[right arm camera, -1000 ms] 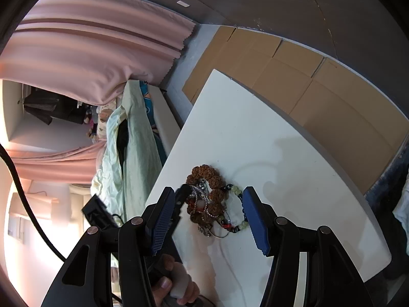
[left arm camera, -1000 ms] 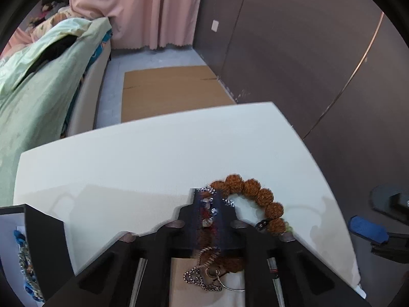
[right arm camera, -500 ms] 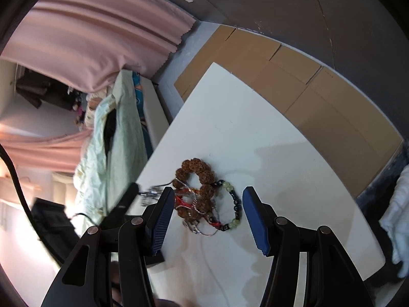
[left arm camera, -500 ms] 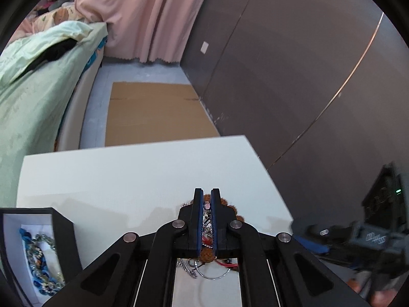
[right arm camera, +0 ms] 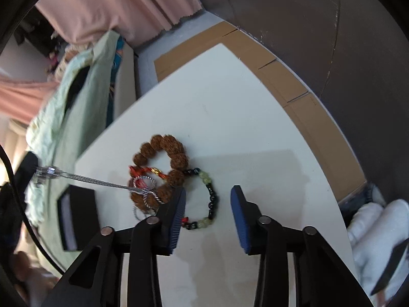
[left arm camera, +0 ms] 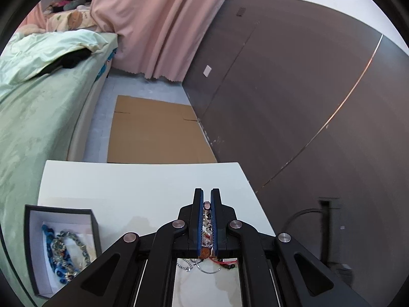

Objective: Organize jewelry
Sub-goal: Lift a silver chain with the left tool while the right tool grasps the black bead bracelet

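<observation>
My left gripper (left arm camera: 207,199) is shut on a silver chain necklace (left arm camera: 206,223). In the right wrist view the chain (right arm camera: 97,181) runs taut from the left gripper at the far left down to the jewelry pile. The pile holds a brown seed-bead bracelet (right arm camera: 166,148), a red cord (right arm camera: 139,171) and a black-and-green bead bracelet (right arm camera: 211,199) on the white table (right arm camera: 230,117). My right gripper (right arm camera: 207,194) is open and empty, just above the black-and-green bracelet. A black jewelry box (left arm camera: 33,245) with blue and silver pieces inside sits at the table's left.
A bed with green bedding (left arm camera: 38,97) lies left of the table. Flattened cardboard (left arm camera: 153,130) covers the floor beyond it. A dark wall (left arm camera: 294,102) runs along the right, with pink curtains (left arm camera: 158,20) behind. The box also shows in the right wrist view (right arm camera: 76,217).
My left gripper closed on the silver chain and lifted away to the left, pulling the chain taut out of the pile. My right gripper swung round over the bracelets.
</observation>
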Available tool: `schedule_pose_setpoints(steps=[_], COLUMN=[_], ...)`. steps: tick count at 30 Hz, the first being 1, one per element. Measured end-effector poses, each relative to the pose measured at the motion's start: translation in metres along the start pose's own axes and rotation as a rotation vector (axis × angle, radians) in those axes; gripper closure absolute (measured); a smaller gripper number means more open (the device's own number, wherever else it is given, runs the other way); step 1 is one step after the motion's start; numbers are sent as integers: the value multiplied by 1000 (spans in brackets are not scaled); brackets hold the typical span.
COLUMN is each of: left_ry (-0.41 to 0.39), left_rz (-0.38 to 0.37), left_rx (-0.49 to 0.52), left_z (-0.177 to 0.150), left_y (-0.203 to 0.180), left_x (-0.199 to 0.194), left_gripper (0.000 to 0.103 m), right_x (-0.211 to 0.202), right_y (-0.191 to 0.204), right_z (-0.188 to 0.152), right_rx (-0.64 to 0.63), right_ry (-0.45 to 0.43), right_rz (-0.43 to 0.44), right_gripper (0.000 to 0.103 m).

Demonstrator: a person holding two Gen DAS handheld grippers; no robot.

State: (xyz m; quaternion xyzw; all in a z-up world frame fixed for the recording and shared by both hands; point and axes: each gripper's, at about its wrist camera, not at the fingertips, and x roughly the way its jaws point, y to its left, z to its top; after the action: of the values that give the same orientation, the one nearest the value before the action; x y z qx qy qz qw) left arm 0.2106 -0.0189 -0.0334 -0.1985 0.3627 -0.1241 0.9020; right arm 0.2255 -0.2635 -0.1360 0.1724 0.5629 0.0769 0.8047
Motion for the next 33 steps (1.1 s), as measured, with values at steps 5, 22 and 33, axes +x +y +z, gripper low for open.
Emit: schedule_pose_setpoints(steps=[5, 22, 33], left_ry=[-29, -148, -265], left_rz=[-24, -2, 54], left_rx=[-17, 68, 159], left_z=[3, 30, 56], left_y=[3, -29, -70], left_x=[-21, -100, -162], left_gripper=[98, 98, 98], right_x=[11, -31, -60], right_y=[12, 29, 25], right_z=[-2, -12, -2], right_rx=[-80, -203, -120], right_ry=[1, -94, -214], right_rz=[-111, -106, 69], right_gripper=[74, 94, 94])
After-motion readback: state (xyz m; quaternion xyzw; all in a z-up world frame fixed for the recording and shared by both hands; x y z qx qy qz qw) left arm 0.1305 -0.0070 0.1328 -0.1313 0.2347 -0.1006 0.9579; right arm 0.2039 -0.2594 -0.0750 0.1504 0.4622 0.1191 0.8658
